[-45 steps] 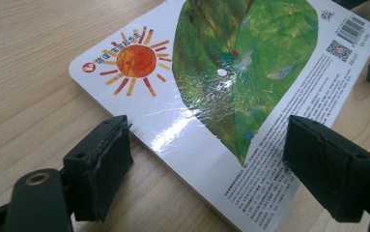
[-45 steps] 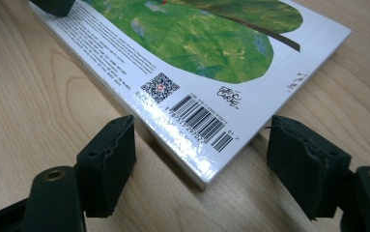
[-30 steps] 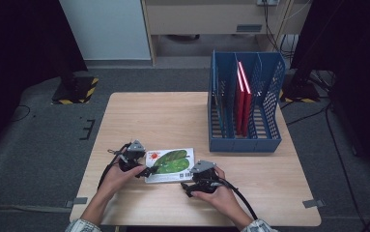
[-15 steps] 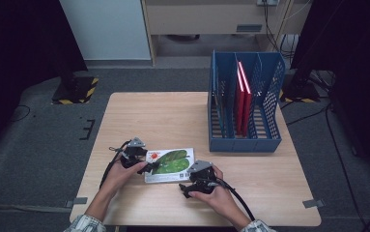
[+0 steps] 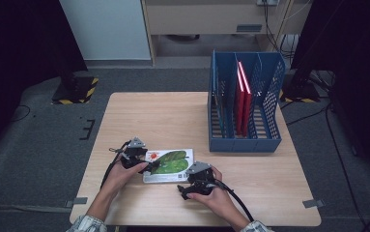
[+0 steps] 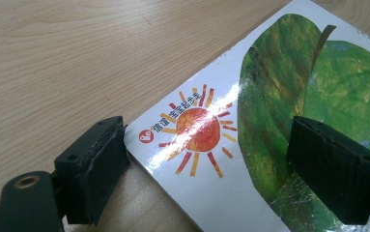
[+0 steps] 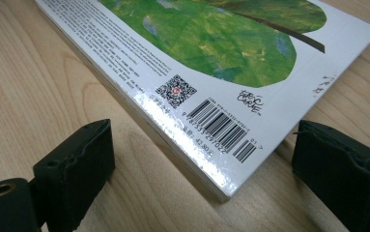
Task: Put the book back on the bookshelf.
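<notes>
red books (image 5: 241, 99) in blue rack (image 5: 245, 140)

A glossy, laminated book (image 5: 168, 165) lies on a matt pale-wood table (image 5: 173, 116); at 2 o'clock, a perforated blue plastic file rack (image 5: 245, 104).

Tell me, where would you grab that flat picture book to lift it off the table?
By a corner, coming in level with the table. The book lies flat, so only its thin edges offer anything to pinch. Its near corner seems slightly raised, and the open right tongs already straddle it. One jaw could probably slip underneath, the other press on the cover. The left tongs straddle the opposite corner similarly.
</notes>
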`<state>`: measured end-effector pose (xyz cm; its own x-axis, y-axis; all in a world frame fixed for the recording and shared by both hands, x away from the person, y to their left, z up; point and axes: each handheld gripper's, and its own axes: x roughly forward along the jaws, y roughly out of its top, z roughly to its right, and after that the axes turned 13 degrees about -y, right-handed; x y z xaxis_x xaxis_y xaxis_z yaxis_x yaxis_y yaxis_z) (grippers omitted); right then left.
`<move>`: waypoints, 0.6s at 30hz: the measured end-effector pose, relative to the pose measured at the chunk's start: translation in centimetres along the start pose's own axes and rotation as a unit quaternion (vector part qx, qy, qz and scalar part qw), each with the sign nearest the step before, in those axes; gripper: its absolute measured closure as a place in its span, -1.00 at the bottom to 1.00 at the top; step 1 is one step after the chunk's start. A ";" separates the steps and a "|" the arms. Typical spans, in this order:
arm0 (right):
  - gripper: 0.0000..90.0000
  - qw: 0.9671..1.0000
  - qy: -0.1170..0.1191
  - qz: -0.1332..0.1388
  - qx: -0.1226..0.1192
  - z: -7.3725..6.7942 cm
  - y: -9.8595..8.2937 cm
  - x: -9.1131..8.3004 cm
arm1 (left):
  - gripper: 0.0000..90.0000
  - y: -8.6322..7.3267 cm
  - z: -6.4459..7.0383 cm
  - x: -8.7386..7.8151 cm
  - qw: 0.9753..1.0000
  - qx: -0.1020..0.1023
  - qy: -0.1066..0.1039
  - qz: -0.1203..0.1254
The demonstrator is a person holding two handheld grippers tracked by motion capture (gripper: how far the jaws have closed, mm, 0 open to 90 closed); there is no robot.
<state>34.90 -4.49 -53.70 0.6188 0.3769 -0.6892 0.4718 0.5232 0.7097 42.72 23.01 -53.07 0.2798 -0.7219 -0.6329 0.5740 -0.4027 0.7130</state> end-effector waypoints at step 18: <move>-0.92 1.000 -0.003 -0.003 0.005 -0.3 0.1 0.2 | -0.60 0.2 0.0 -0.8 1.000 -0.021 0.013 -0.005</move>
<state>34.86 -4.10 -53.80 0.6201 0.3688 -0.6925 0.4812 0.5183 0.7069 42.61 23.53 -52.42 0.2930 -0.7030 -0.6481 0.6091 -0.3853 0.6933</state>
